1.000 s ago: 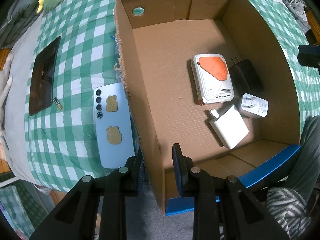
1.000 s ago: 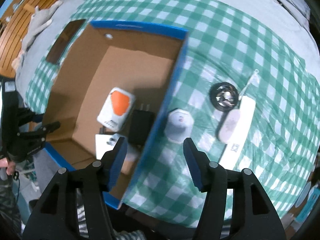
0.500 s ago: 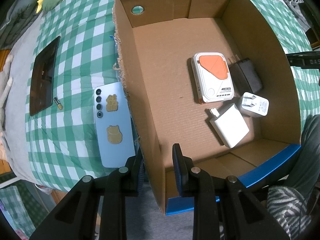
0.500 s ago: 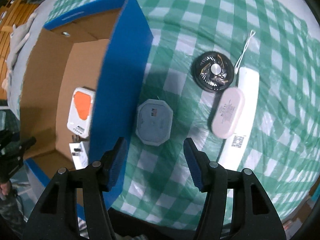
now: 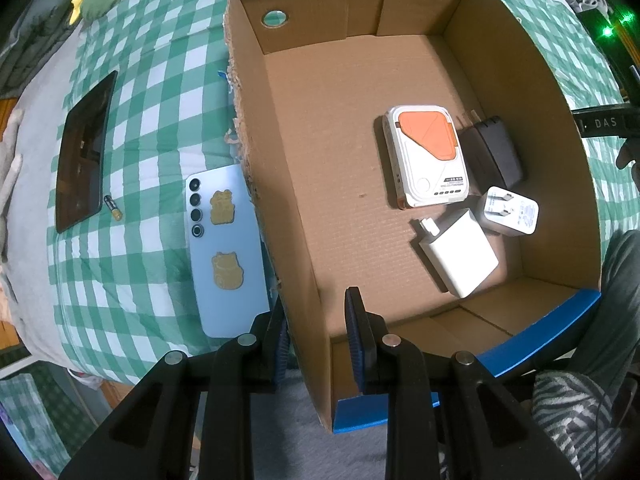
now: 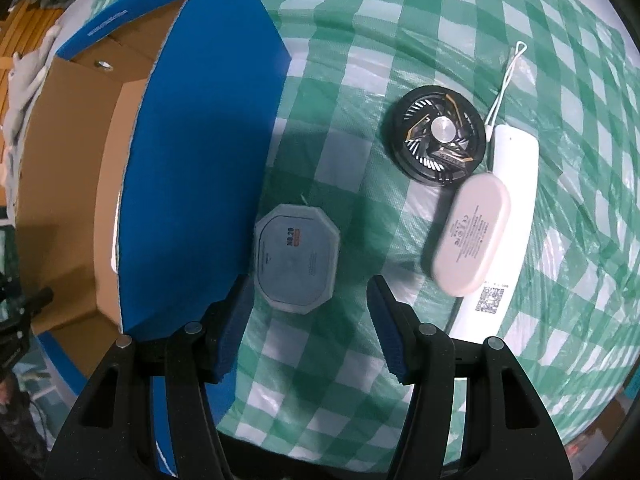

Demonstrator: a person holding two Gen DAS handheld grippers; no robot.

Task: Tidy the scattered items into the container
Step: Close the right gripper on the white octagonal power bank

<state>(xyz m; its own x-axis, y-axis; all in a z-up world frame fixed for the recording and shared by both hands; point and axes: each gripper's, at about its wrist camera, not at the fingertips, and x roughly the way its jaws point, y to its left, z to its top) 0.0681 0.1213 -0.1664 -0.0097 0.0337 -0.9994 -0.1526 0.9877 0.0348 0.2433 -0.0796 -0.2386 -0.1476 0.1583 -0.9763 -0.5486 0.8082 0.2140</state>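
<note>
The cardboard box [image 5: 280,184] with blue outer walls [image 6: 200,152] holds a white-and-orange device [image 5: 426,156], a black adapter [image 5: 494,152] and two white chargers [image 5: 460,258]. My left gripper [image 5: 316,328] straddles the box's near-left wall, one finger inside and one outside, and grips it. My right gripper [image 6: 310,312] is open and empty, low over a grey octagonal device [image 6: 296,258] lying beside the box's wall. A black round fan [image 6: 438,134], a pinkish oval case [image 6: 472,234] and a long white remote [image 6: 506,216] lie to the right.
Left of the box on the green checked cloth [image 5: 132,128] lie a light blue phone [image 5: 226,248] with two stickers, a small battery [image 5: 113,208] and a dark tablet [image 5: 82,152]. A person's striped sleeve [image 5: 576,412] is at the near right.
My right gripper has swung right from over the box and dropped down toward the grey octagonal device. My left gripper and the box have stayed put.
</note>
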